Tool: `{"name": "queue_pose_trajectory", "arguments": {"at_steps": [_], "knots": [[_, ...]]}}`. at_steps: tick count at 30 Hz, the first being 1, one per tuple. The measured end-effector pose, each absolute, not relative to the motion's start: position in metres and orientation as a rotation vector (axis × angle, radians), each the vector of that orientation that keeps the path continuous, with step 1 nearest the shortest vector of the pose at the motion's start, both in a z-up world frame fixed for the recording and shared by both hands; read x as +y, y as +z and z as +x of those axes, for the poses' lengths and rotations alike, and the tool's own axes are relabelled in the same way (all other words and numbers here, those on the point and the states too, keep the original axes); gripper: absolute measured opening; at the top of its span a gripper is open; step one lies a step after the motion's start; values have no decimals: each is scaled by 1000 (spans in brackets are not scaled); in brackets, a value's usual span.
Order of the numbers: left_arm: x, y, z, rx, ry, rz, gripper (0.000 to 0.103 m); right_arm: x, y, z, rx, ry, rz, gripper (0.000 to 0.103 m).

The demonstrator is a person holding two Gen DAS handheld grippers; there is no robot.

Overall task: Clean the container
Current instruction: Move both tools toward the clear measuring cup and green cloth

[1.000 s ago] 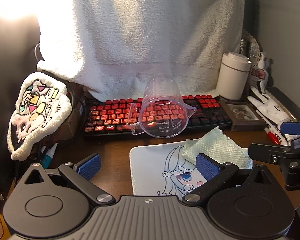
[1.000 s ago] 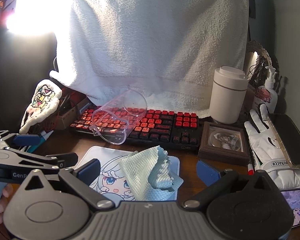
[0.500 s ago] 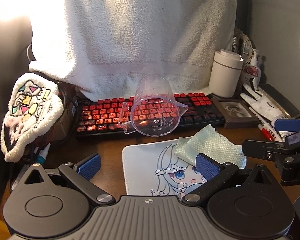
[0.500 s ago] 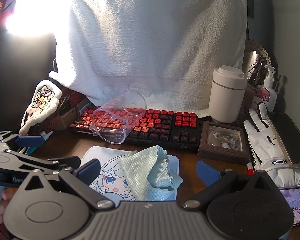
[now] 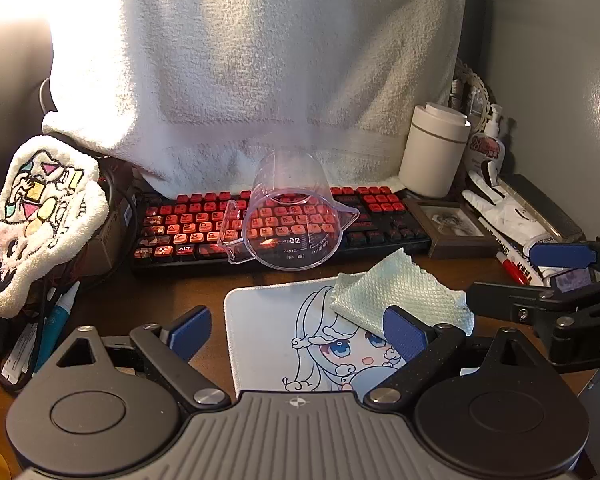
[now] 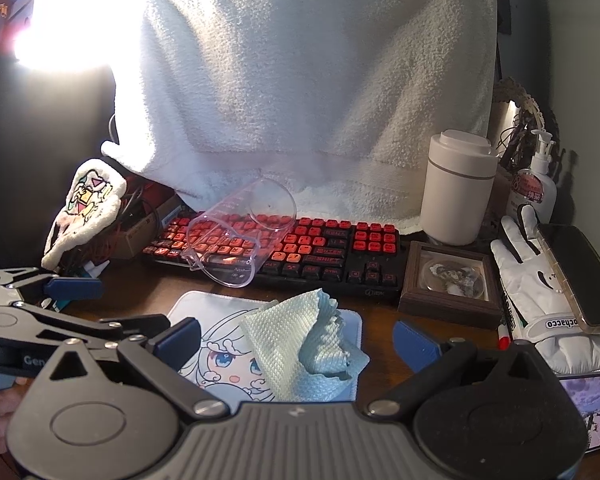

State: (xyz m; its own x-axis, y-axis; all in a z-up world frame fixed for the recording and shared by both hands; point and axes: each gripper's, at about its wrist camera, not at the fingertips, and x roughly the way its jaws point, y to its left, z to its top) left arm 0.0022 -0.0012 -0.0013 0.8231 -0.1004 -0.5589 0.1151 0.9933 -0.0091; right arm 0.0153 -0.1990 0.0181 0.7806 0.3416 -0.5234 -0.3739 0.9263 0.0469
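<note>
A clear plastic measuring cup [image 5: 288,216] lies on its side on the red keyboard [image 5: 204,220], mouth toward me; it also shows in the right wrist view [image 6: 240,236]. A pale green cloth [image 5: 400,296] lies crumpled on the mouse pad [image 5: 268,328], and shows in the right wrist view [image 6: 308,344]. My left gripper [image 5: 298,332] is open and empty, low over the pad's near edge. My right gripper [image 6: 296,338] is open and empty, with the cloth between its fingers but untouched.
A white towel [image 5: 260,80] hangs behind the keyboard [image 6: 340,248]. A white canister [image 6: 456,188], framed picture [image 6: 452,280], white glove [image 6: 540,280], phone [image 6: 580,276] and red marker [image 5: 512,268] stand at right. A plush pouch [image 5: 36,216] and cables sit at left.
The left gripper has drifted slightly left and back, so the cup and cloth sit a little more to the right in its view. The right gripper has barely moved.
</note>
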Motion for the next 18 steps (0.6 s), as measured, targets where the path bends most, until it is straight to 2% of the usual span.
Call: {"name": "queue_pose_trajectory", "arguments": {"at_steps": [18], "knots": [[6,-3,7,559,-154,21,95,-204,17,17,549,386,-46,103]]}}
